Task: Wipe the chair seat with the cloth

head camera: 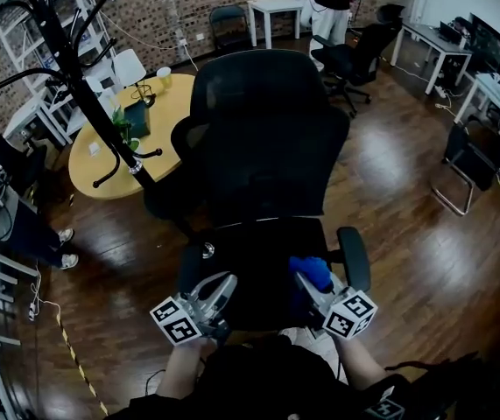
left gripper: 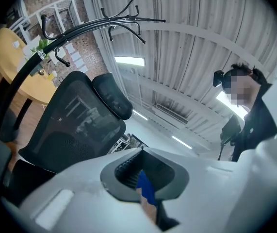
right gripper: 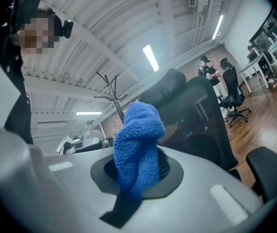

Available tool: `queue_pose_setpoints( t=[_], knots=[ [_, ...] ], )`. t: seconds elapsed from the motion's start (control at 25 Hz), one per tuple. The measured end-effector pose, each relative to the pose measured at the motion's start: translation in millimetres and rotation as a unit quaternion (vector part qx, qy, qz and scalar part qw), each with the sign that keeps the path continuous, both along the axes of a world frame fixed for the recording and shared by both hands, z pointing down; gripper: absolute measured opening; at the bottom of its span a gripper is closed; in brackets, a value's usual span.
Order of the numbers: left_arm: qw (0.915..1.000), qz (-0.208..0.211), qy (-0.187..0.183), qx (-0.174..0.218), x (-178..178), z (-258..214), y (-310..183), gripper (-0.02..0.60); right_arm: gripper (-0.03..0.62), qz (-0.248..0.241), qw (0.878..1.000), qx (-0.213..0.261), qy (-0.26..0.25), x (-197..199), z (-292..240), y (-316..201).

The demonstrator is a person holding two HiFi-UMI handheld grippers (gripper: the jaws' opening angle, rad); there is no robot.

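Cloth (right gripper: 137,149), blue and fluffy, rises as a bunched wad from the jaws of the right gripper (right gripper: 139,169), which we see closed on its lower part in the right gripper view. In the head view we find this wad at the lower centre of the frame, over the right side of the chair seat (head camera: 254,265); whether it touches the seat we cannot tell. The left gripper (head camera: 213,297) sits at the lower left of centre, above the seat's front left part, near the right one but apart from it. In its own view the jaws stand slightly apart with nothing clamped; a blue sliver shows through the gap. The chair is black, with a tall backrest (head camera: 265,138) filling the middle of the frame and an armrest (head camera: 353,256) just right of the cloth. At the upper left we note a round yellow table (head camera: 109,160) and a black coat stand (head camera: 74,77) crossing it in the picture. A person (head camera: 0,213) stands at the left edge; another desk chair (head camera: 350,59) sits at the upper right.
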State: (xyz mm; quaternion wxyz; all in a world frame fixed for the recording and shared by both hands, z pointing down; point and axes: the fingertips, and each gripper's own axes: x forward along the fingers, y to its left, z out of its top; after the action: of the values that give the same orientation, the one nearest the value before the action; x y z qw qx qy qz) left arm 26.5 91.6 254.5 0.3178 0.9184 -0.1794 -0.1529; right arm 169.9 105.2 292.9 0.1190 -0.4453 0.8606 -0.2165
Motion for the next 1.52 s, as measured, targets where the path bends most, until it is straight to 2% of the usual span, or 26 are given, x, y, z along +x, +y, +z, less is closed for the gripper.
queue_pose_setpoints(
  t=[0.08, 0.24, 0.36, 0.64, 0.84, 1.12, 1.52],
  knots=[
    [0.9998, 0.014, 0.006, 0.009, 2, -3, 9, -0.006, 0.035, 0.007, 1.0, 0.011, -0.002, -3, -11, 19],
    [0.9963, 0.067, 0.024, 0.048, 14, -25, 43, -0.006, 0.035, 0.028, 0.999, 0.032, -0.001, -13, -32, 64],
    [0.9935, 0.09, 0.036, 0.06, 1, -32, 78, -0.006, 0.035, 0.041, 0.999, 0.031, 0.003, -33, -35, 99],
    [0.9976, 0.068, 0.012, 0.009, -63, -4, 161, -0.006, 0.035, 0.043, 0.999, 0.014, -0.004, -71, -38, 177],
    [0.999, 0.044, -0.004, -0.007, -86, 8, 200, -0.006, 0.035, 0.019, 1.0, 0.021, -0.006, -85, -39, 203],
    [0.9988, 0.037, 0.017, 0.025, -54, -12, 221, -0.006, 0.035, 0.009, 0.998, 0.055, 0.006, -67, -58, 229],
    [0.9985, 0.036, 0.012, 0.039, -37, -25, 235, -0.006, 0.035, 0.004, 0.999, 0.054, -0.003, -54, -62, 245]
  ],
)
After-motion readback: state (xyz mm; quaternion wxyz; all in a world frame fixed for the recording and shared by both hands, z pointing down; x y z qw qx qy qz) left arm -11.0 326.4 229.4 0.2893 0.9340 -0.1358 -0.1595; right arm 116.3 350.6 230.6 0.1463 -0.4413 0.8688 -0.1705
